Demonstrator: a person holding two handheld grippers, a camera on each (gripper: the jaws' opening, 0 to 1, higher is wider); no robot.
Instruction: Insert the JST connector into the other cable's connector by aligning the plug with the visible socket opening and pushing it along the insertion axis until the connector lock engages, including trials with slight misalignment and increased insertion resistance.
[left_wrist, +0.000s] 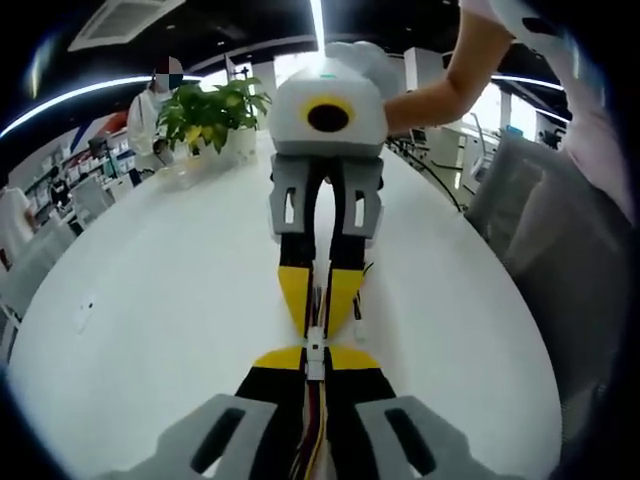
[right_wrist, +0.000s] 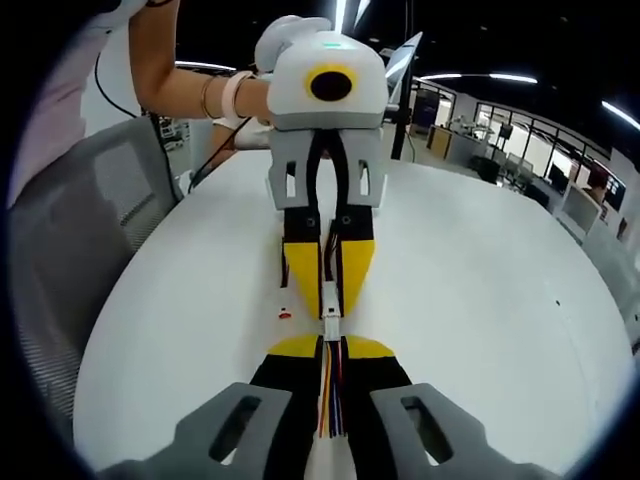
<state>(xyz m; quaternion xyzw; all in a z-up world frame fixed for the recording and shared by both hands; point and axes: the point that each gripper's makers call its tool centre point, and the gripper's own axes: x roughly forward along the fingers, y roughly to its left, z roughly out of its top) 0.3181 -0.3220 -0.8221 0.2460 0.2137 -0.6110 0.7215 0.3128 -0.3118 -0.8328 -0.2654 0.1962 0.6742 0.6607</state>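
Table (left_wrist: 150, 300): plain white. Left gripper (left_wrist: 316, 362): grey frame, black jaws tipped yellow. Right gripper (right_wrist: 331, 352): same grey, black and yellow. Connector (right_wrist: 330, 305): white housings; wires (right_wrist: 332, 395) red, yellow, orange, dark. Potted plant (left_wrist: 212, 112): green leaves. Chair (right_wrist: 75, 250): grey.

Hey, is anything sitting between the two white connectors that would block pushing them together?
Nothing visible does. The left gripper and right gripper face tip to tip, each clamped on a bundle of coloured wires, and the small white plastic connectors already meet end to end above the white round table.
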